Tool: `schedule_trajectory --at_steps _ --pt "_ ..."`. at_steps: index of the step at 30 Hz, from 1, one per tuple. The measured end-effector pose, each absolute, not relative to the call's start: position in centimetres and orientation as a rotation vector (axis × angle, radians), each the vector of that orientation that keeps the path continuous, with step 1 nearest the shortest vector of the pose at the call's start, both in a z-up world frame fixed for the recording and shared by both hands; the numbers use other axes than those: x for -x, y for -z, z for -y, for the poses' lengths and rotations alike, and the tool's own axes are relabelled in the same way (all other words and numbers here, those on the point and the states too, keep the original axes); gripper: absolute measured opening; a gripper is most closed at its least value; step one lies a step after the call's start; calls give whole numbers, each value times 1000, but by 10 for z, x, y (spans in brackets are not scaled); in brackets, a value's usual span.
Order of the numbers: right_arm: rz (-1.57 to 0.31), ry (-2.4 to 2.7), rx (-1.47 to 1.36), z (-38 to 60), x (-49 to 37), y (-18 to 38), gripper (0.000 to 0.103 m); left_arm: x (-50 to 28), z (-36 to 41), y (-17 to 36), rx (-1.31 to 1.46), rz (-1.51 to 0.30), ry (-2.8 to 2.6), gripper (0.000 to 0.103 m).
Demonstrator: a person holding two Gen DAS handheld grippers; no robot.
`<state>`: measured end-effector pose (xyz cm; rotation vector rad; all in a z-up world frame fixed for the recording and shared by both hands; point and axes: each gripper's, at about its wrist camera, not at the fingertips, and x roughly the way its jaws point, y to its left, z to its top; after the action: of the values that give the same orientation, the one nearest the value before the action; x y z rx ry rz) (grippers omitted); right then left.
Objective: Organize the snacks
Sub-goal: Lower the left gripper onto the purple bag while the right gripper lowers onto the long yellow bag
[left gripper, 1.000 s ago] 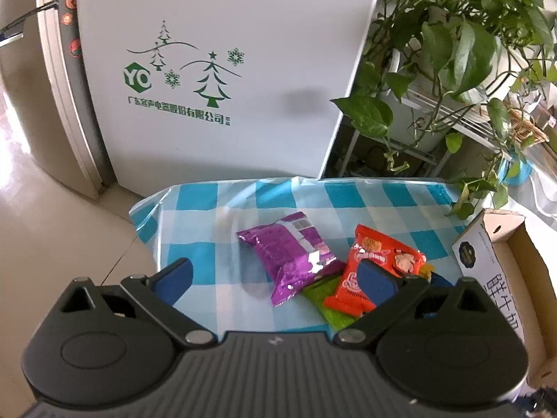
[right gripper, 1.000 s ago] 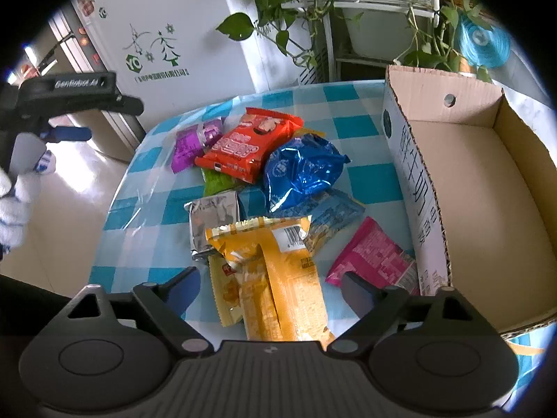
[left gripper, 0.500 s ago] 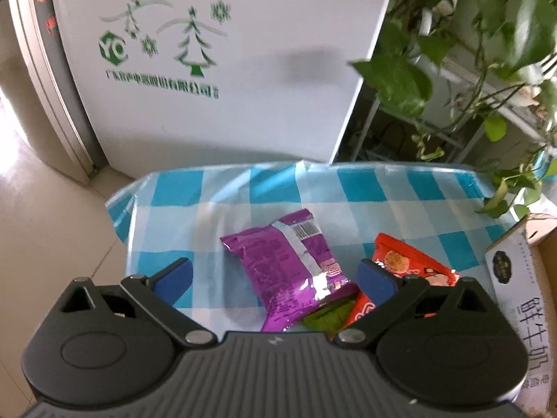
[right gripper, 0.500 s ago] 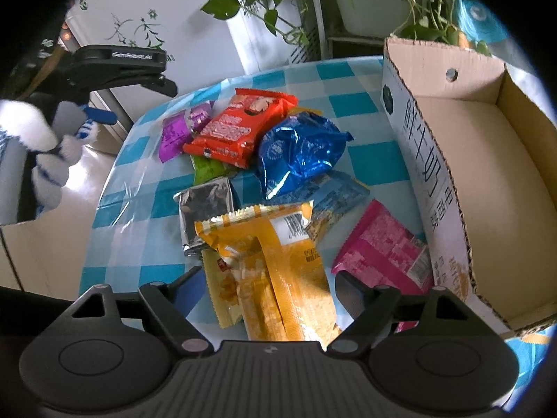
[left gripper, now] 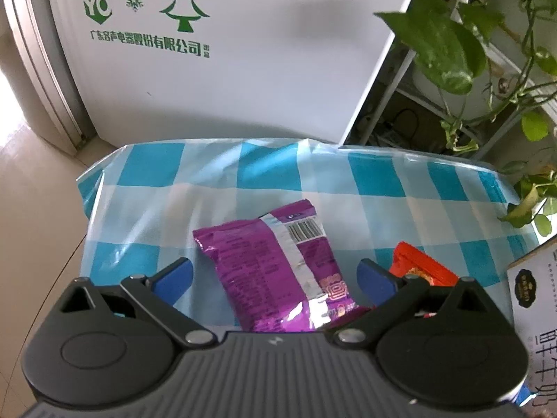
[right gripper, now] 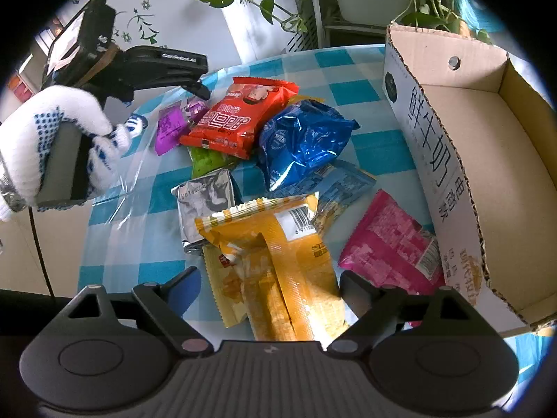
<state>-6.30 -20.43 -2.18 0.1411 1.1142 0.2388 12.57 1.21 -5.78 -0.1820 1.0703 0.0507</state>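
My left gripper is open and straddles a purple snack packet that lies on the checked tablecloth. From the right wrist view the left gripper hovers over that purple packet. My right gripper is open around a yellow packet near the table's front edge. A red packet, a blue packet, a silver packet and a pink packet lie between. An open cardboard box stands on the right, with nothing in it.
A white fridge stands just behind the table's far edge. Potted plants on a rack are at the back right. A green packet lies under the red one. The box's side is close on the right of the left gripper.
My left gripper has moved forward and down over the purple packet, which now sits between its open fingers. My right gripper has come closer around the yellow packet.
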Motion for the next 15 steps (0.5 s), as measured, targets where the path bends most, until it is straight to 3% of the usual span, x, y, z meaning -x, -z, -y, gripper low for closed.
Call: schedule_trajectory --at_steps 15 --pt "-1127 -217 -119 200 61 27 88 -134 -2 77 89 -1116 -101 103"
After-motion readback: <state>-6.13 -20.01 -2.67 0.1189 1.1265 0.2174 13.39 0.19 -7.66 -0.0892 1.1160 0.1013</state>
